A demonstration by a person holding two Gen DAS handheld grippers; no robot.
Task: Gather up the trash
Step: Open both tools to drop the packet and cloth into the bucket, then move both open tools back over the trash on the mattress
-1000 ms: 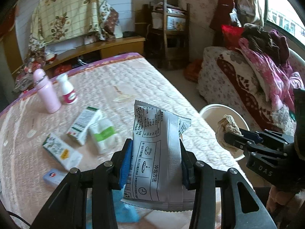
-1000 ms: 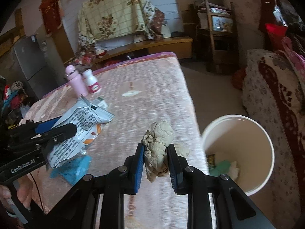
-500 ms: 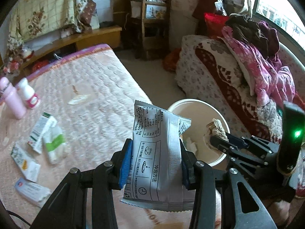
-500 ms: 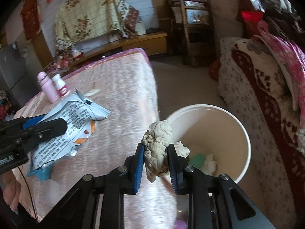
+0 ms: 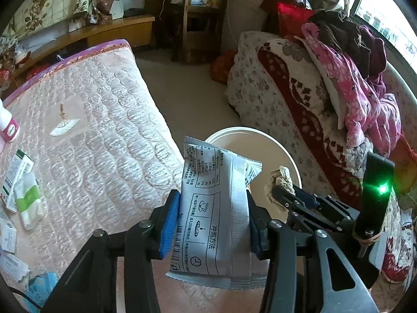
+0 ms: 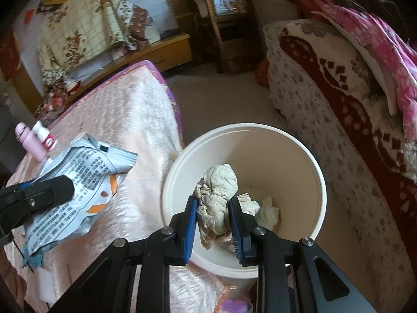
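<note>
Silvery foil of a printed snack wrapper (image 5: 216, 221) is pinched upright between the blue pads of the left gripper (image 5: 212, 223), which is clenched on it above the edge of the pink quilted mattress (image 5: 104, 135). Just beyond and to the right of that claw, the cream trash bucket (image 6: 307, 161) is seen on the floor, between the mattress and a floral sofa (image 6: 338, 120). A crumpled beige tissue wad (image 6: 217, 200) is gripped by the right gripper (image 6: 215, 224), its jaws closed on it directly over the bucket's mouth; more crumpled paper (image 6: 269, 211) is seen inside, below the claw. Far to the left of the left claw, small cartons (image 5: 18, 172) and a white bottle (image 5: 7, 125) are scattered on the mattress.
</note>
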